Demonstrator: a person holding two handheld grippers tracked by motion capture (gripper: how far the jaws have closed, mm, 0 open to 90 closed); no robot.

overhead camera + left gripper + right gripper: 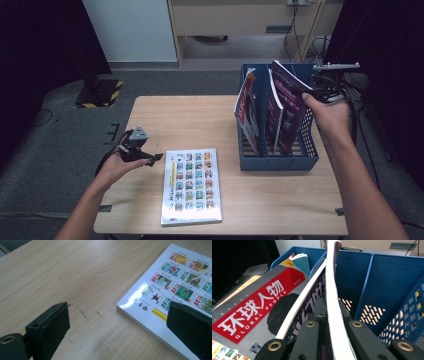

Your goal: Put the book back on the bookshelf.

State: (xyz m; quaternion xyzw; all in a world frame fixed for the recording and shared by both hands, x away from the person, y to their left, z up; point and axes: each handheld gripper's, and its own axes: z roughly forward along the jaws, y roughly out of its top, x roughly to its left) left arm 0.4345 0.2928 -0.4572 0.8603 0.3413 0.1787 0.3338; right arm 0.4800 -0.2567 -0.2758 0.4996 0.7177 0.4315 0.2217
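A thin purple magazine [292, 107], gripped by the closed right claw [311, 91], was being filed into the blue slotted rack [278, 161]; release was judged next, while the left claw [150, 159] was held open.

A pale wooden table [200, 117] stands on grey carpet. A book [191, 186] lies flat near its front edge. A blue file rack [278, 161] stands at its right.

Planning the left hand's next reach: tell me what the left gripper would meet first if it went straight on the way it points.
The left gripper, jaws open, points low across the wooden table toward the book lying flat. Going straight on, its right-hand jaw would probably meet the book's near edge first; the other jaw would skim bare tabletop, though depth is unclear.
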